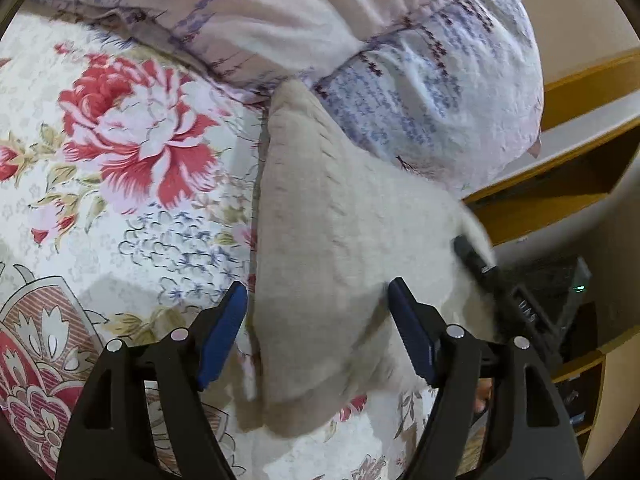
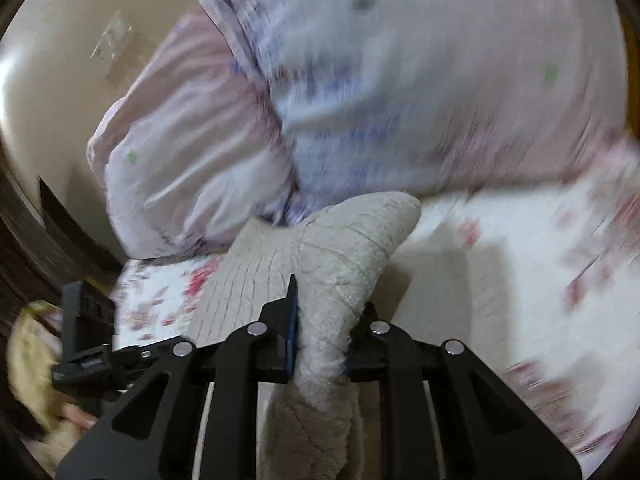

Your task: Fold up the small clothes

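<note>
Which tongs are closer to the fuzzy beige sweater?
The right tongs: they are shut on a bunched part of the beige sweater, touching it. The left tongs are open with the sweater between their fingers, not gripping it.

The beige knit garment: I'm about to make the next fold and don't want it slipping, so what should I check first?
1. Right gripper clamped on the beige knit garment: ok, the jaws pinch a bunched edge.
2. Left gripper ready to take hold: ok, it is open with the cloth between its fingers, not yet pinched.
3. Garment lying flat on the floral bedsheet: not ok, it is lifted and creased.
4. Far tip clear of the pillows: not ok, it reaches right up to them.
5. Whether only one layer is pinched: cannot tell.
</note>
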The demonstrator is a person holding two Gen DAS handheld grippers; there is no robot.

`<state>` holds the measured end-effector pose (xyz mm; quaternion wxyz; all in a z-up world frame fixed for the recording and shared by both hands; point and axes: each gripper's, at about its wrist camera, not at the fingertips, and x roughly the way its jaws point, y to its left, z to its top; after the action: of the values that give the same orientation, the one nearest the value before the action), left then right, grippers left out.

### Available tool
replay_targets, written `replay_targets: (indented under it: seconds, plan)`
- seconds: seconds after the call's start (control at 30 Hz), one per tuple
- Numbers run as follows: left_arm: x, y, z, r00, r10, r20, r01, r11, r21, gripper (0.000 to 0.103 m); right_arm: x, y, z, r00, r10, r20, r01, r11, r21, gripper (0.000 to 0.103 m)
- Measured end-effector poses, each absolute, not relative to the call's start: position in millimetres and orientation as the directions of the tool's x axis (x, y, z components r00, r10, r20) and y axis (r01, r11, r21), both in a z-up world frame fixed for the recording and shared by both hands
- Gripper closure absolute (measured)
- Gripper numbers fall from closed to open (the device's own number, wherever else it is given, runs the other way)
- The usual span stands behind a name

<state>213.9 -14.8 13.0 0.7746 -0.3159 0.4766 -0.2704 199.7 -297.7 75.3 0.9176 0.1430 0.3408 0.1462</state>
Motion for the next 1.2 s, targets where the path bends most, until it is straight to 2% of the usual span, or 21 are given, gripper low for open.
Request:
replay_targets:
  seconds: [0.07,0.17,0.27,0.4,0.47,0.53,0.57,0.6,0.7,0.73,0.83,0.97,1.07,1.1,1.13,1.2]
  plan:
    - [213.9,-22.9,14.8,0.389,-0.722,-0.573,0.142,0.661,-0.737,0.03,192.4,-306.8,85.9,0.764,0.266,-0.588,-0.133,0.956,0.26,0.087]
    - [213.9,-33.7,15.4,0.367,-0.734,-0.571,0.169,0.657,-0.735,0.03,193.5,-325.4,74.5,0.75,0.174,-0.639,-0.062,0.979,0.194,0.087]
    - [212.4,-42.0,15.7,0.345,-0.744,-0.572,0.195,0.653,-0.732,0.03,189.0,-326.0,66.3,0.753,0.152,-0.641,-0.076,0.986,0.146,0.087]
    - [210.5,-47.4,17.2,0.34,-0.738,-0.582,0.218,0.664,-0.715,0.03,181.1,-320.0,77.1,0.802,0.183,-0.569,-0.134,0.983,0.127,0.087]
    - [209.5,-47.7,18.1,0.338,-0.741,-0.581,0.228,0.663,-0.713,0.03,190.5,-324.6,69.1,0.783,0.172,-0.598,-0.113,0.984,0.135,0.086]
    - [210.2,-48.8,18.4,0.331,-0.744,-0.581,0.228,0.66,-0.716,0.031,207.5,-337.2,45.8,0.702,0.144,-0.697,-0.048,0.987,0.156,0.08]
    - [209.4,-48.3,18.4,0.326,-0.747,-0.579,0.231,0.657,-0.717,0.031,214.4,-346.1,30.8,0.646,0.142,-0.75,-0.003,0.983,0.184,0.076]
    - [208.2,-47.6,18.7,0.325,-0.75,-0.576,0.235,0.654,-0.719,0.031,213.8,-355.6,22.9,0.624,0.156,-0.765,0.034,0.974,0.226,0.065]
    - [205.9,-45.4,18.6,0.323,-0.753,-0.573,0.236,0.65,-0.722,0.031,191.7,-378.1,30.4,0.675,0.188,-0.713,0.082,0.942,0.325,0.05]
    - [204.8,-44.1,18.2,0.321,-0.755,-0.571,0.232,0.648,-0.726,0.031,183.1,-384.7,33.3,0.686,0.215,-0.695,0.08,0.927,0.366,0.048]
    - [199.7,-41.4,17.5,0.328,-0.756,-0.566,0.219,0.644,-0.733,0.033,154.4,-397.9,38.9,0.697,0.309,-0.647,0.047,0.881,0.471,0.048]
    - [191.9,-41.6,17.8,0.331,-0.749,-0.573,0.22,0.652,-0.725,0.037,126.8,-393.6,37.0,0.683,0.325,-0.654,0.024,0.885,0.465,0.048]
    - [186.9,-44.1,16.3,0.328,-0.741,-0.586,0.218,0.663,-0.716,0.042,115.8,-385.3,33.0,0.669,0.338,-0.662,0.009,0.887,0.462,0.055]
    - [185.3,-45.5,14.9,0.324,-0.738,-0.592,0.217,0.667,-0.712,0.044,114.0,-383.3,31.1,0.665,0.336,-0.666,0.009,0.889,0.458,0.063]
    - [184.0,-46.3,14.1,0.323,-0.735,-0.597,0.216,0.671,-0.71,0.049,113.8,-380.7,27.3,0.655,0.336,-0.677,0.008,0.892,0.451,0.076]
    - [182.6,-50.2,10.3,0.309,-0.728,-0.611,0.213,0.68,-0.702,0.06,114.0,-377.2,22.3,0.641,0.337,-0.689,0.006,0.896,0.444,0.091]
